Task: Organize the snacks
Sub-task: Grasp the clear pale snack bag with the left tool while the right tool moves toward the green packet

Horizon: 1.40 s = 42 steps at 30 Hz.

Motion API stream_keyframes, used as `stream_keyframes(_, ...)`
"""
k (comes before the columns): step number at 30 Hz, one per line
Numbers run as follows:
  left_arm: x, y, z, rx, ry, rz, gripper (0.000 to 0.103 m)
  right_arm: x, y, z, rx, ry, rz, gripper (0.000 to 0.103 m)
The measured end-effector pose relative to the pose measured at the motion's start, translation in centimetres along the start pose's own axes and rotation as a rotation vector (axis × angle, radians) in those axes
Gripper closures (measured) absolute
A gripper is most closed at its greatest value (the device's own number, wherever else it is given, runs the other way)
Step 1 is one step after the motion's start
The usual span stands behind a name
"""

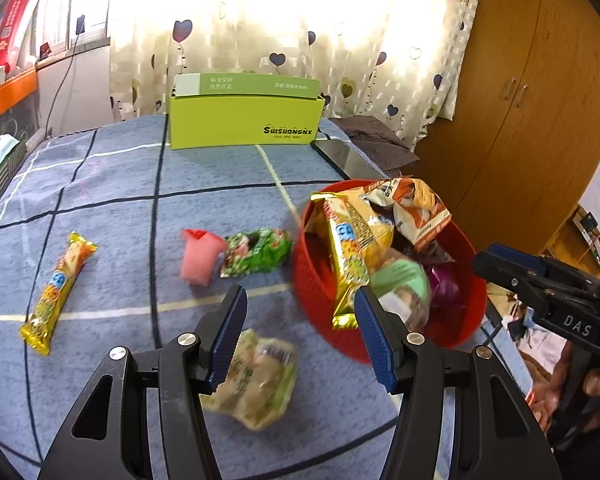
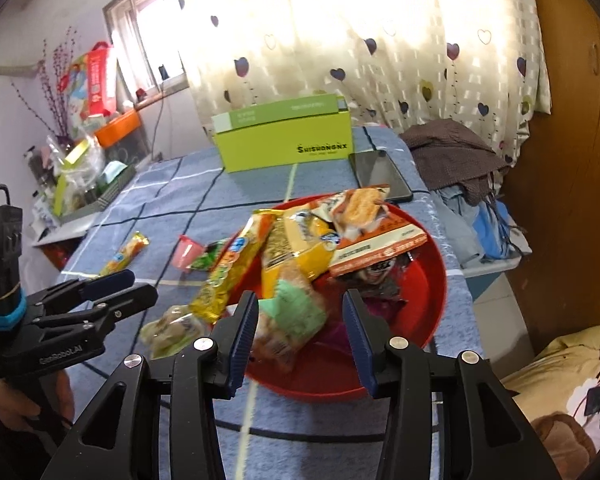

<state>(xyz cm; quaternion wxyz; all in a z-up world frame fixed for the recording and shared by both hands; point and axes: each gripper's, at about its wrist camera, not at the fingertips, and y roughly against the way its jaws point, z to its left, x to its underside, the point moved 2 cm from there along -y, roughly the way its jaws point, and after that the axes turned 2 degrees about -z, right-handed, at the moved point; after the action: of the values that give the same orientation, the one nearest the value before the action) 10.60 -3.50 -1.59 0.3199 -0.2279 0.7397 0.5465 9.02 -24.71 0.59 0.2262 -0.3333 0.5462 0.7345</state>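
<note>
Snacks everywhere on my feeds, and most of them are piled in the red basket [image 1: 316,280], which sits on the right side of the blue checked cloth [image 1: 112,184]. My left gripper [image 1: 300,300] hangs with its jaws released and wide apart, gripping nothing; a pale green snack bag [image 1: 260,384] lies on the cloth just below and between the fingers, not pressed by either pad. My right gripper [image 2: 300,312] hovers over the near rim of the basket, jaws parted and empty, with a bread pack bearing a green label [image 2: 296,316] lying in the basket under the gap. Stacked in the basket I see a long yellow wafer bar [image 2: 228,272], a yellow bag [image 2: 296,244] and an orange-and-white packet [image 2: 376,240] on top at the far side. Loose on the cloth: a second yellow wafer bar [image 1: 56,292] well off to the left, a pink cup [image 1: 200,256] on its side near the middle, and a green packet [image 1: 260,252] touching the cup and just left of the basket. At the far edge stands a lime-green box [image 1: 244,120], with a dark phone [image 1: 344,156] just to its right. From the right camera, a hand [image 2: 32,404] grips the left tool's handle.
</note>
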Motion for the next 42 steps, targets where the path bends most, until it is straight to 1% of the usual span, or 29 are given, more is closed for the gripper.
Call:
stream_keyframes(8,1.6,1.9,2.0,-0.014,-0.004,-0.005,0.046,0.4,0.1,1.9,-0.026,0.023,0.019,0.059)
stream_keyframes(16,2.6,1.9,2.8,-0.007,-0.009,0.019,0.046,0.6,-0.3,3.1,-0.046,0.042,0.032,0.059)
stream_keyframes(23,3.5,0.7,2.4,0.010,-0.044,0.070,0.046,0.5,-0.6,3.6,-0.049,0.048,0.040,0.059)
stream_keyframes(32,4.5,-1.0,2.3,-0.010,-0.128,0.099,0.046,0.8,-1.2,4.1,-0.059,0.054,0.053,0.059)
stream_keyframes(34,4.8,-1.7,2.4,-0.005,-0.143,0.111,0.046,0.9,-1.3,4.1,-0.061,0.056,0.055,0.059)
stream_keyframes(38,5.3,-3.0,2.4,-0.016,-0.166,0.146,0.041,1.0,-1.5,4.1,-0.064,0.058,0.065,0.059)
stream_keyframes(40,5.5,-3.4,2.3,-0.028,-0.181,0.150,0.038,1.1,-1.6,4.2,-0.067,0.059,0.069,0.059)
stream_keyframes(42,5.6,-3.8,2.4,-0.024,-0.171,0.158,0.038,1.1,-1.7,4.4,-0.071,0.064,0.072,0.059)
